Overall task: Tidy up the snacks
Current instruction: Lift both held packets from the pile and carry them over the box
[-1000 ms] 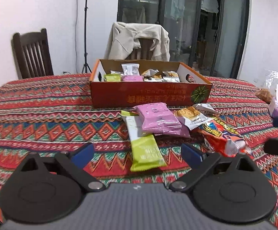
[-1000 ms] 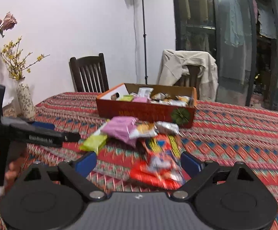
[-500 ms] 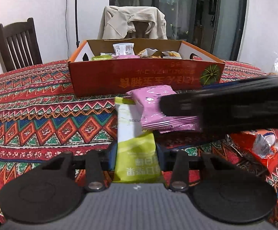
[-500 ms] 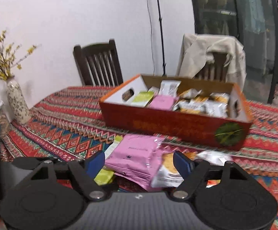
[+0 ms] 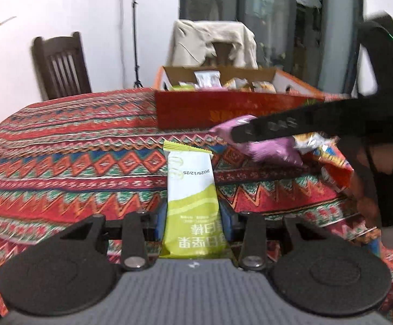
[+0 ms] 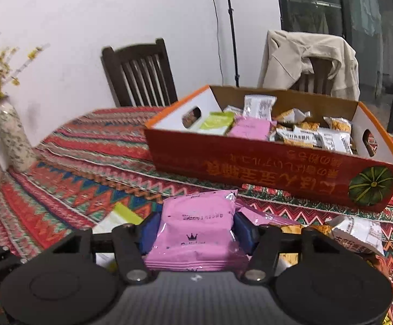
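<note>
2 light, crinkly packets were pinched at mid-body: left gripper (image 5: 192,218) clamped the green packet (image 5: 189,189), right gripper (image 6: 196,233), jaws just closing, squeezed the pink packet (image 6: 197,227), box (image 6: 250,159) at 1 o'clock.

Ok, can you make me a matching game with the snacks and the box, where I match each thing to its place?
Things:
1. green and white snack bar
2. pink snack packet
3. white snack packet
4. flower vase

Places:
A. standing up inside the red cardboard box
B. gripped in the left claw
C. on the tablecloth at the far left
D. gripped in the right claw

Pairs: 1-B, 2-D, 3-A, 4-C
</note>
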Demonstrator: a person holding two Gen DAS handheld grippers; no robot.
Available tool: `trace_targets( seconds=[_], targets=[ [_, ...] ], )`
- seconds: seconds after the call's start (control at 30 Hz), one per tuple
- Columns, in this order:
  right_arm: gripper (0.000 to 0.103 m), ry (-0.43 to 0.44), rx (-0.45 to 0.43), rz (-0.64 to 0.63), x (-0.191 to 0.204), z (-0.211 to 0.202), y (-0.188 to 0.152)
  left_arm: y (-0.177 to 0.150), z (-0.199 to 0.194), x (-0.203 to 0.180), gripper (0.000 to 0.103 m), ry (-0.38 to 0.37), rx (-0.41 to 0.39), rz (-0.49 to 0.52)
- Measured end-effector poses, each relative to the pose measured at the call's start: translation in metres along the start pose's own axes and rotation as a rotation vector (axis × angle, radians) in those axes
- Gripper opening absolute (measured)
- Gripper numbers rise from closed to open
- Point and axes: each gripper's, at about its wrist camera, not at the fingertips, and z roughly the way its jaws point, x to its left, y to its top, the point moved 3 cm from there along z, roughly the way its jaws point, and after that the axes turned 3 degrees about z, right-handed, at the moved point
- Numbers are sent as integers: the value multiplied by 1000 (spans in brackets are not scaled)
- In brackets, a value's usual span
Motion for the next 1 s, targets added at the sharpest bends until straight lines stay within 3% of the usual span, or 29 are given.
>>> trace_targets(
  seconds=[0.23, 0.4, 0.53, 0.8, 1.0],
  targets=[
    [59, 34, -83, -1, 3, -103, -26, -4, -55, -15, 40, -55, -52, -95],
    [59, 4, -107, 23, -12, -177, -63, -11, -82, -52, 40, -124, -75, -100],
    [59, -42, -116, 62, -32, -213, -81, -10, -89, -77, 40, -155, -85, -80],
    [59, -57, -144, 101, -62, -229, -87, 21, -76, -97, 40, -185, -93, -46],
    [59, -21, -197, 93, -88, -205, -33, 103, -34, -85, 40, -188, -145, 0]
  ],
)
